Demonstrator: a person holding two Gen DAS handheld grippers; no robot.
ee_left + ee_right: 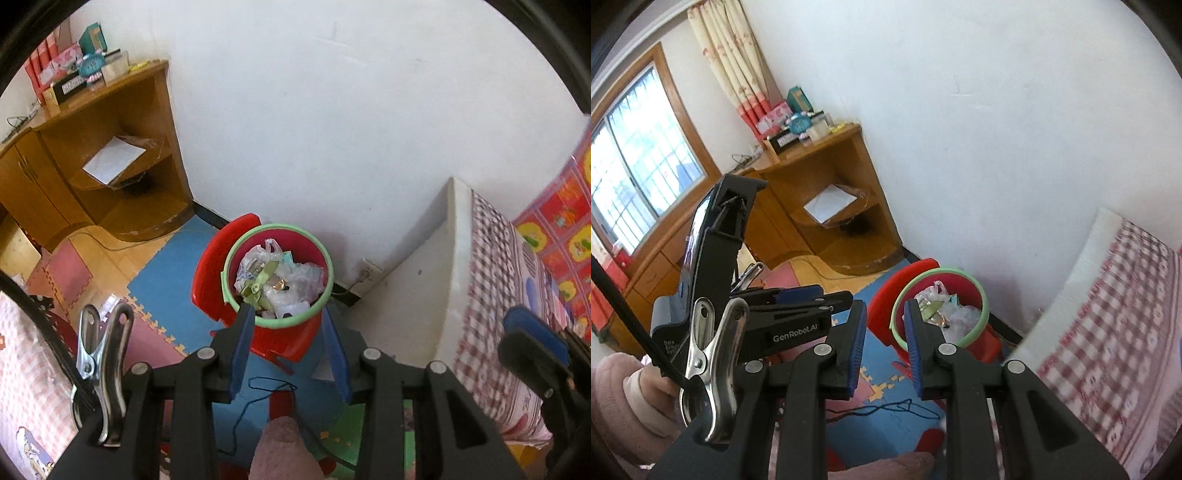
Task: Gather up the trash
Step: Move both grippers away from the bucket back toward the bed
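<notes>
A red trash bin with a green rim (277,226) stands on a red stool (208,273) by the white wall. It is full of plastic bags and wrappers (284,284). My left gripper (287,314) hovers above and in front of the bin, open, with nothing between its blue pads (240,350). The right gripper (532,339) shows at the right edge of the left wrist view. In the right wrist view the right gripper (884,308) is open and empty, with the bin (983,295) and its trash (956,314) beyond its right finger. The left gripper (798,295) is to its left.
A wooden corner shelf (122,147) with paper and boxes stands at the left. A bed with a red checked sheet (491,277) fills the right. Coloured foam mats (166,280) cover the floor, with a black thread (255,398) lying on them. A hand in a pink sleeve (617,398) holds the left gripper.
</notes>
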